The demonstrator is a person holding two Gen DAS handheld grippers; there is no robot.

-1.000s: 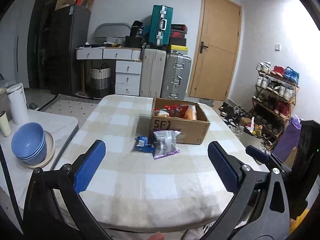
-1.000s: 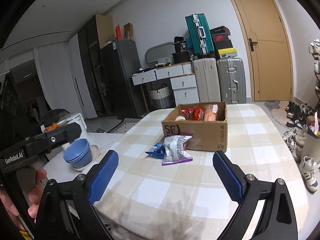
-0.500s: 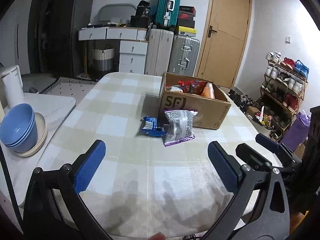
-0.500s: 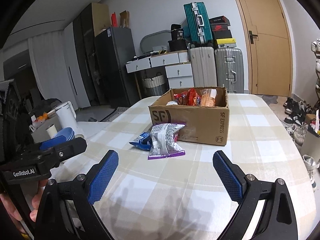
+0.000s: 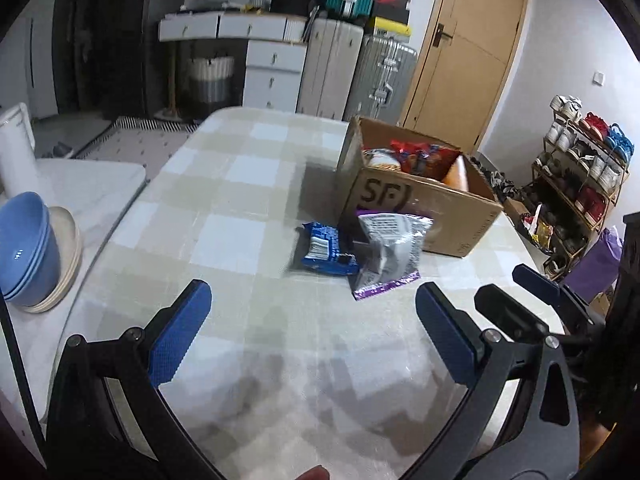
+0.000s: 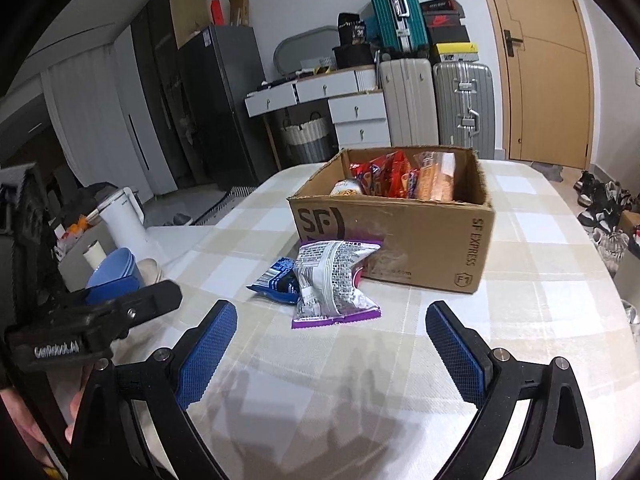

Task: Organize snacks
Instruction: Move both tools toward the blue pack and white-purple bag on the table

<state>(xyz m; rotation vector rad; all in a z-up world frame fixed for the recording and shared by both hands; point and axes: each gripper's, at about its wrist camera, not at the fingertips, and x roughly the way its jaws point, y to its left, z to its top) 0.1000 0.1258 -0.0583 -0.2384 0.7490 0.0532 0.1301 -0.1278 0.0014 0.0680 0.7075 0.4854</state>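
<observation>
Our left claw (image 5: 312,324) and right claw (image 6: 330,342) both gape wide and empty over the worktop (image 6: 400,380). We should straddle the silver-purple bag (image 6: 332,280) beside the blue packet (image 6: 276,278), lifting it into the box (image 6: 400,236). Since a second ago, both claws have come closer.

Ahead of your right gripper (image 6: 328,344) the checked table (image 6: 400,380) lies bare up to the silver-purple packet (image 6: 332,284) at 12 o'clock. A blue packet (image 6: 276,280) touches its left edge at 11. The cardboard box (image 6: 400,240) walls off everything directly behind. Your left gripper (image 6: 96,320) crowds 9 o'clock; 3 o'clock stays open.
</observation>
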